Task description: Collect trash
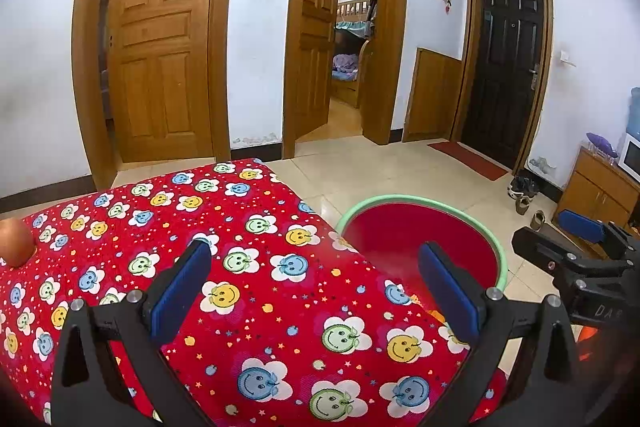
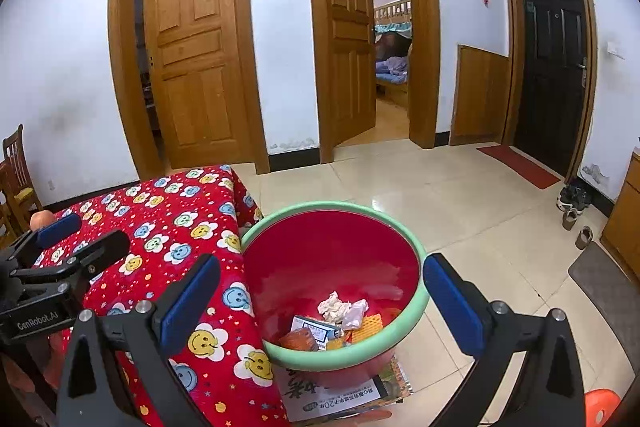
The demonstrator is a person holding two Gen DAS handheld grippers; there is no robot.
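A red bin with a green rim (image 2: 416,247) stands on the floor beside the table; it also shows in the left wrist view (image 1: 502,259). Inside lie crumpled white tissue (image 2: 334,305), a small box (image 2: 316,331), orange wrappers (image 2: 366,327) and other scraps. My right gripper (image 2: 320,291) is open and empty, above the bin. My left gripper (image 1: 314,277) is open and empty, over the table with its red smiley-flower cloth (image 1: 240,267), near the corner by the bin. Each gripper shows in the other's view: the right one (image 1: 560,239), the left one (image 2: 76,231).
An orange round fruit (image 1: 14,241) sits at the table's far left. Printed paper (image 2: 336,399) lies under the bin. Wooden chairs (image 2: 16,179) stand left of the table. Shoes (image 2: 574,211), a doormat (image 2: 518,165), a cabinet (image 1: 600,187) and an orange stool (image 2: 600,405) are at the right.
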